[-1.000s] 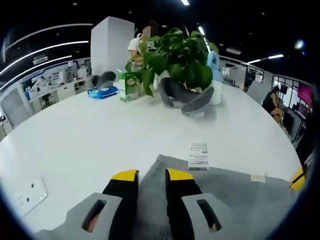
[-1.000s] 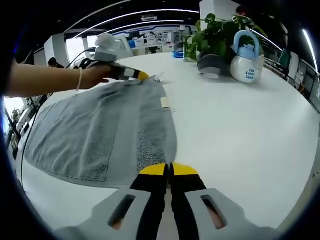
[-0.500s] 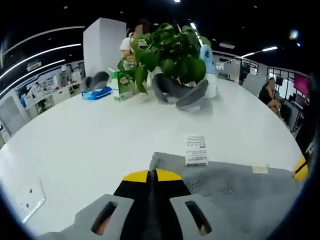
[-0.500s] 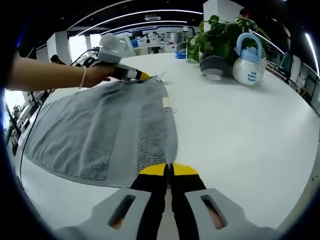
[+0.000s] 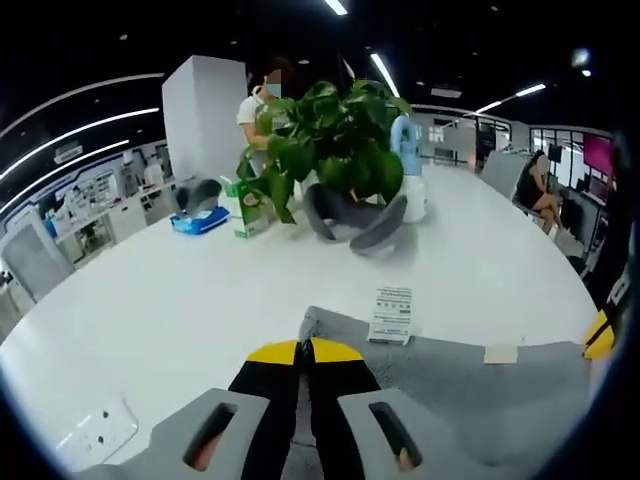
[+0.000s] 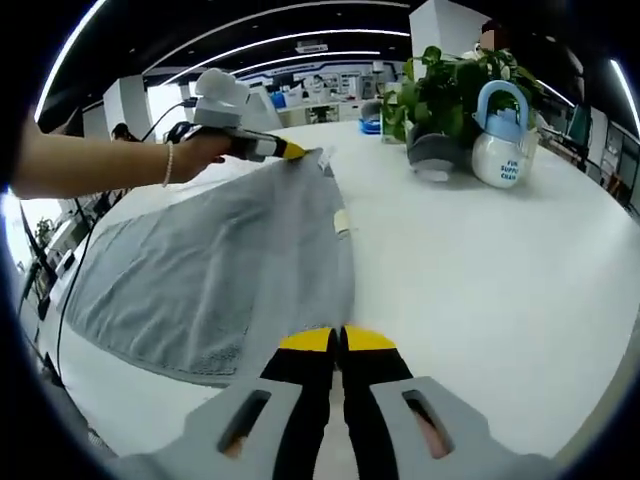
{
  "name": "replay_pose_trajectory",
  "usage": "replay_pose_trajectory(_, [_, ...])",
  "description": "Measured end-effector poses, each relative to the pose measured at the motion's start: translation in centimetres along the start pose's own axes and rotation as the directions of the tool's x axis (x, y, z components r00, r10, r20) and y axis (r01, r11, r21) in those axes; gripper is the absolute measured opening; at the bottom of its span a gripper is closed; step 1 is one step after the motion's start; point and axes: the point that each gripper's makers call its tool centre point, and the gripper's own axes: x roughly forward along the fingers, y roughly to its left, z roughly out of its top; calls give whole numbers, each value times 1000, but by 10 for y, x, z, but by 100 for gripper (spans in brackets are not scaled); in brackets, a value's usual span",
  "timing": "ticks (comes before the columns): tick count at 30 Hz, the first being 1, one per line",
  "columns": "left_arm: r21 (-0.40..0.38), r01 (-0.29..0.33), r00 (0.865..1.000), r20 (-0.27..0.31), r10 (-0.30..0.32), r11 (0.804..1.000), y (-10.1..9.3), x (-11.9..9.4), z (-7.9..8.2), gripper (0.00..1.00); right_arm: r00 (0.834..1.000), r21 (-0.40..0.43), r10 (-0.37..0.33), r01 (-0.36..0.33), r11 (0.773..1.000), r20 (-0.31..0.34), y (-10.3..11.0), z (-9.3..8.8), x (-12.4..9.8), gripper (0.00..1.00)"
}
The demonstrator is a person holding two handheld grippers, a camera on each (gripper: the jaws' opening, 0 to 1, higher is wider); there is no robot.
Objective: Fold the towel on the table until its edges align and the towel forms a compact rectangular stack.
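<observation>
A grey towel point(image 6: 220, 270) lies spread on the white table point(image 6: 480, 260), with its near edge raised between my two grippers. My right gripper point(image 6: 340, 341) is shut on one corner of it. My left gripper point(image 6: 290, 151), held by a hand point(image 6: 200, 152), grips the far corner. In the left gripper view the left gripper point(image 5: 305, 351) is shut on the towel point(image 5: 450, 385) beside its white label point(image 5: 392, 315). The right gripper's yellow tip point(image 5: 600, 335) shows at the far right edge.
A potted plant point(image 5: 335, 150) in a grey pot point(image 5: 355, 212), a blue-and-white kettle point(image 6: 500, 140), a green carton point(image 5: 240, 190) and a blue pack point(image 5: 200, 216) stand at the table's far side. A socket plate point(image 5: 95, 437) lies near left. People point(image 5: 535, 190) sit beyond.
The left gripper closed on the towel's corner. Since then, the edge held between both grippers has lifted off the table.
</observation>
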Motion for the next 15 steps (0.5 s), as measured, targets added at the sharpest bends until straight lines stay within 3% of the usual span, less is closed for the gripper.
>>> replay_pose_trajectory(15, [15, -42, 999, 31, 41, 999, 0, -32, 35, 2, 998, -22, 6, -5, 1000, 69, 4, 32, -30, 0])
